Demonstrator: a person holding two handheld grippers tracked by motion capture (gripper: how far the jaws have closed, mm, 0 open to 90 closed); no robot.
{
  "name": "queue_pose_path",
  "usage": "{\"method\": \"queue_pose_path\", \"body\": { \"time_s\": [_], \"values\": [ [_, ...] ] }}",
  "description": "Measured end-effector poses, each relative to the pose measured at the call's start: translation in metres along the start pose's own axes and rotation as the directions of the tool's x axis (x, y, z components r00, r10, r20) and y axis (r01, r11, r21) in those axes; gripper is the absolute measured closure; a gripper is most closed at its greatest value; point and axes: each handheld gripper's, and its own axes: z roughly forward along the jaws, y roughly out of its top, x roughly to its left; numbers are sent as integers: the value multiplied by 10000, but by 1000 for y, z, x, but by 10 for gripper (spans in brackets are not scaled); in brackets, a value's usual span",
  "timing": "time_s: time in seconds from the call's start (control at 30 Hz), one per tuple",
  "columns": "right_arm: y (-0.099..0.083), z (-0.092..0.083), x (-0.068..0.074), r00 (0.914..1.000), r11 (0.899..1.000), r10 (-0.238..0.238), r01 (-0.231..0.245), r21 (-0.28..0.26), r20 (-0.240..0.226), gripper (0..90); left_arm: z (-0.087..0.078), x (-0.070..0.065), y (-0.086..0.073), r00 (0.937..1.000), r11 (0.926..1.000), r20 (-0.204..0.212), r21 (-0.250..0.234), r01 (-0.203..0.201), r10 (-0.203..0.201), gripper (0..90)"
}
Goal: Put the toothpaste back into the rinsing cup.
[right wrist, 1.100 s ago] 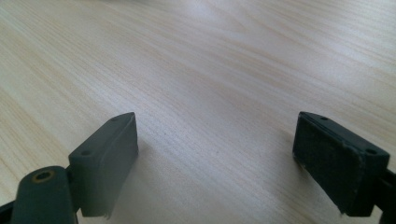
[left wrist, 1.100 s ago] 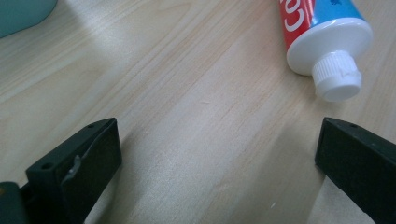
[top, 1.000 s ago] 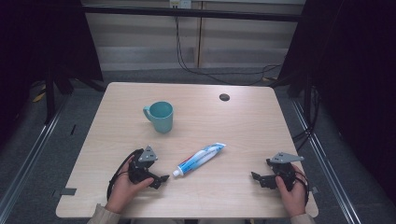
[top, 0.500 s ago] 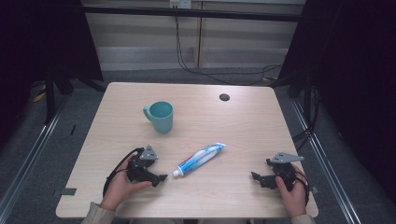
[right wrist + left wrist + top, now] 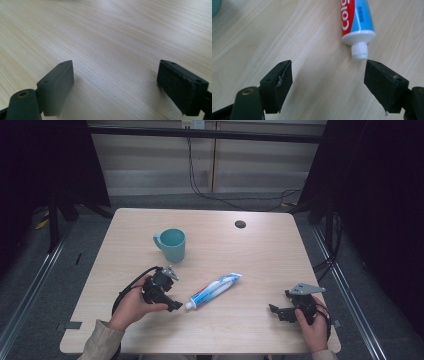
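Toothpaste tube [image 5: 215,290] lies flat mid-desk [image 5: 260,255], diagonal, white cap [image 5: 359,50] pointing at me. My left hand-held gripper [image 5: 175,304] sits low just beside the cap, jaws spread wide, nothing in them; in the left gripper view the cap is just off the right jaw, so I judge I'm lining up for a grab at the cap end. My right hand-held gripper [image 5: 274,310] rests well apart near the right edge, jaws also wide, empty, over bare wood. Count: one tube, one teal mug [image 5: 171,244] farther back, one dark grommet [image 5: 240,224], two hand-held grippers.
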Motion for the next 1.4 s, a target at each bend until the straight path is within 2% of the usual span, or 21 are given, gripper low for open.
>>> {"method": "queue_pose_path", "body": {
  "time_s": [0.27,0.47,0.6,0.67,0.77,0.83,1.4],
  "values": [
    [0,0,0,10000,10000,16,-16,12,0,137,0,-4,25,9993,9980,102,516,-359,354,228],
    [0,0,0,10000,10000,8,-8,3,-1,137,2,-7,44,9991,9969,127,674,-416,408,228],
    [0,0,0,10000,10000,17,-17,12,-1,137,8,-9,56,9988,9962,292,765,-422,401,229],
    [0,0,0,10000,10000,14,-14,11,-3,137,10,-10,59,9989,9967,330,734,-355,331,228],
    [0,0,0,10000,10000,18,-18,12,-3,137,12,-11,65,9982,9952,365,847,-501,471,230],
    [0,0,0,10000,10000,16,-16,12,-3,137,15,-12,68,9986,9955,390,863,-378,346,230],
    [0,0,0,10000,10000,15,-15,13,-3,137,31,-10,86,9982,9928,582,1177,-210,143,246]
  ]
}}
